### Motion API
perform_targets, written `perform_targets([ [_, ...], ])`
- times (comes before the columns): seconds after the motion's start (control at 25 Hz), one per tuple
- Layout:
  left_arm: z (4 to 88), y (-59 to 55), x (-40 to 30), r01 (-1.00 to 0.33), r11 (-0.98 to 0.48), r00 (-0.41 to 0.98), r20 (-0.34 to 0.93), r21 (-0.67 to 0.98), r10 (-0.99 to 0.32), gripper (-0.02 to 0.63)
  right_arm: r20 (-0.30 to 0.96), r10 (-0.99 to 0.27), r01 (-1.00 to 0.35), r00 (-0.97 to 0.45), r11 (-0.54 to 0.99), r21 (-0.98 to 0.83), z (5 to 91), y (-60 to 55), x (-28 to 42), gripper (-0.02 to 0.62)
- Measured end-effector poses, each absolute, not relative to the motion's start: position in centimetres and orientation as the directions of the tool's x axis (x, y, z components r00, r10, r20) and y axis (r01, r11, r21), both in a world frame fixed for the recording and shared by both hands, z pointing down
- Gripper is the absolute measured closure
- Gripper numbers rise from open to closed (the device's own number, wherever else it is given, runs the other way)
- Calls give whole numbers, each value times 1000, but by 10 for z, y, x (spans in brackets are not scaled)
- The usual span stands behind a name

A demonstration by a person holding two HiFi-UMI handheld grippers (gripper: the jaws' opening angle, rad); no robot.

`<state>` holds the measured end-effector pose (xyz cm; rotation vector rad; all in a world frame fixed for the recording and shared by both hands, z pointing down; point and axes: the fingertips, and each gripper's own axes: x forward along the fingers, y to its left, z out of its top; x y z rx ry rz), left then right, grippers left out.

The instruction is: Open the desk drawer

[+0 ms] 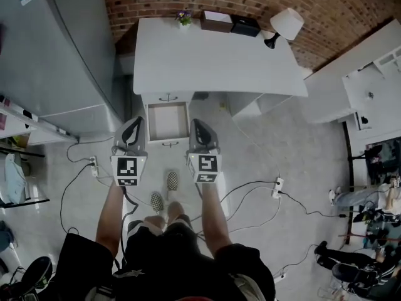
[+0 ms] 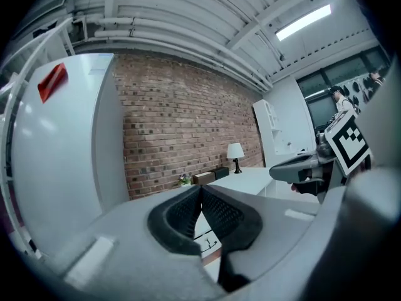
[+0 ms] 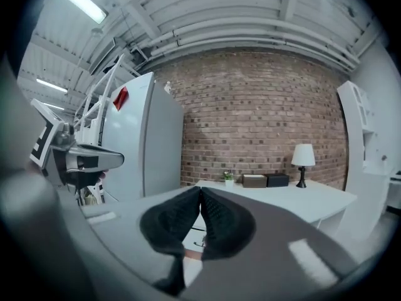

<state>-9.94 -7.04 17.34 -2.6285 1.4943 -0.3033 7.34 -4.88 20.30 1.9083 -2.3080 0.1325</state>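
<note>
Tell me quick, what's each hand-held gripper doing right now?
Left hand-held gripper: closed, holding nothing.
Right hand-held gripper: closed, holding nothing.

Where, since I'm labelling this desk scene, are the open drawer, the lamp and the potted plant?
open drawer (image 1: 168,121): head view, bare inside bottom of the drawer.
table lamp (image 1: 287,24): head view, on its white shade.
potted plant (image 1: 184,17): head view, on its leaves and flowers.

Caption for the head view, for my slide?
Desk drawer open; left gripper and right gripper shut, empty, side by side before it.
</note>
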Motion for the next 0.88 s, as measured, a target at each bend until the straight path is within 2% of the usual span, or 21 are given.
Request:
perform_targets([
  [0.4, 113, -28, -123, -854, -480, 473, 87, -199, -877, 595, 150, -972, -979, -183, 193, 58, 138, -3, 72, 589],
  [0.88, 102, 15, -141, -872, -457, 449, 81, -178, -890, 595, 115, -978, -980, -176, 185, 74, 112, 41, 74, 589],
])
